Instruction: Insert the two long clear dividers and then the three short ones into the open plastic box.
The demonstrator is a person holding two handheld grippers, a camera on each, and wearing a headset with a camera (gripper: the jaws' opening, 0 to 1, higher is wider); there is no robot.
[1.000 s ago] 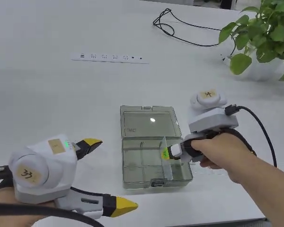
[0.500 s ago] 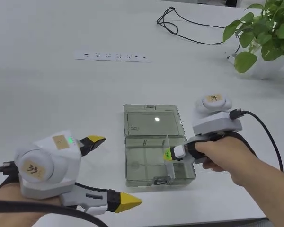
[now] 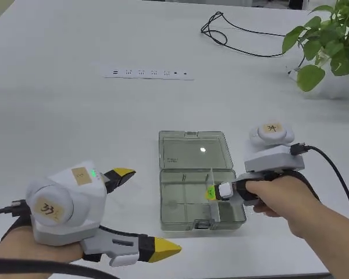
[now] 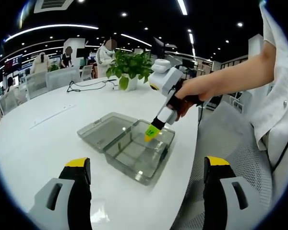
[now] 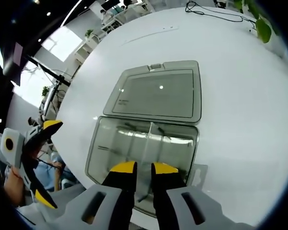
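nearest, low and left in the head view: left hand-held gripper (image 3: 142,211), released, yellow-tipped jaws spread wide with nothing between them. hovers over the white table (image 3: 75,116), to the left of the box and apart from it. small green light lit on its white body.

just beyond and to the right: right hand-held gripper (image 3: 212,192), wrapped in the person's right hand (image 3: 279,195). reaches in over the right wall of the box. clenched on a clear divider (image 3: 216,210); in the right gripper view, jaws almost together, with the thin sheet edge-on in the narrow gap.

divider upright inside the box base (image 3: 177,224), in its right part, running from the front wall back towards the hinge. cannot tell whether seated all the way down. faint clear lines elsewhere in the base, too dim to sort out.

box of smoky see-through plastic, lying open on the table. lid (image 3: 186,151) folded flat on the far side, a ceiling light mirrored in it. small latch at the middle of the front wall.

farther back: white power strip (image 3: 146,72) flat on the table, well apart from the box. beyond that, a looped black cable (image 3: 220,36) towards the far right, and a leafy green plant (image 3: 331,35) at the right edge.

farthest, in the left gripper view: a person in white (image 4: 104,58) standing behind the table.
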